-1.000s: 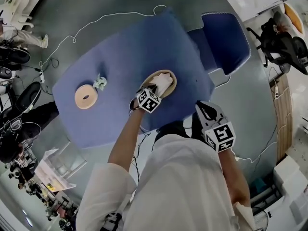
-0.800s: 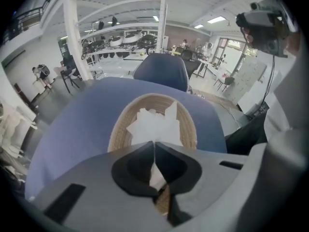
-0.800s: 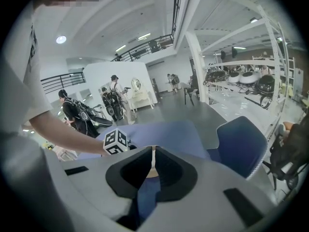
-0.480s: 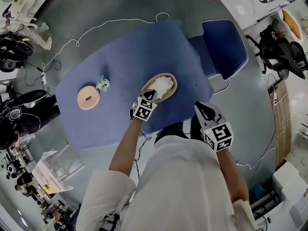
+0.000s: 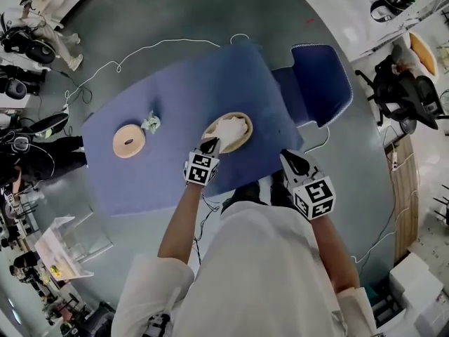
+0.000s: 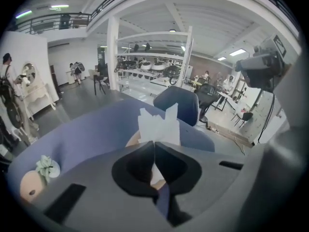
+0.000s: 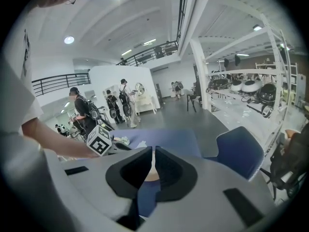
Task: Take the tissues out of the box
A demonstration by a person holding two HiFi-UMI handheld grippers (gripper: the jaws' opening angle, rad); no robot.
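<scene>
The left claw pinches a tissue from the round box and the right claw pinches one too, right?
No. The left gripper pinches a tissue from the round box, but the right gripper view shows the right gripper shut on nothing.

You have no legible words, brands or numbers here. The only print is black-and-white square code patterns on the white plastic cube [image 5: 201,169] of your left gripper [image 5: 210,144] and on the matching cube [image 5: 315,197] of your right gripper [image 5: 290,160].

Open lab hall: white equipment racks [image 7: 244,83], mezzanine railing [image 7: 58,82], cabled concrete floor [image 5: 154,12].
</scene>
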